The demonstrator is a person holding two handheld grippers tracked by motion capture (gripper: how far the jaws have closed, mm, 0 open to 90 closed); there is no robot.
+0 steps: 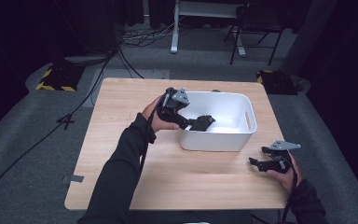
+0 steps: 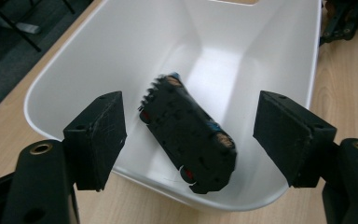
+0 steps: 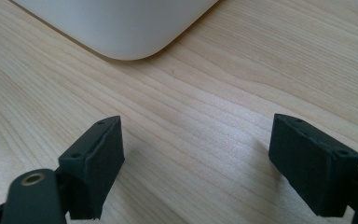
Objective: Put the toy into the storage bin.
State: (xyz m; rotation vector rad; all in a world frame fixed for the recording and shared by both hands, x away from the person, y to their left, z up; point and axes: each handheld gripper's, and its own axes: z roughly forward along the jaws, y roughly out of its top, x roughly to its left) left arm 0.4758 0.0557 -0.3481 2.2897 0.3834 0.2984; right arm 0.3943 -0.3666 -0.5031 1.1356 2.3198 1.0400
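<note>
A black oblong object [image 2: 186, 135] with small red and blue marks hangs tilted and blurred over the inside of the white bin [image 2: 121, 46]. It lies between the jaws of my left gripper [image 2: 193, 116], and neither pad touches it, so that gripper is open. From above, the left gripper [image 1: 193, 123] reaches over the bin's left rim [image 1: 182, 135] with the object [image 1: 204, 121] just past its tips. My right gripper [image 1: 257, 162] rests low over the table right of the bin, open, with bare wood between its jaws [image 3: 196, 154].
The white bin [image 1: 216, 140] stands on a wooden table [image 1: 135, 168], with its rounded corner [image 3: 121, 28] close ahead of the right gripper. Cables, a chair and a desk frame stand on the grey floor beyond the table.
</note>
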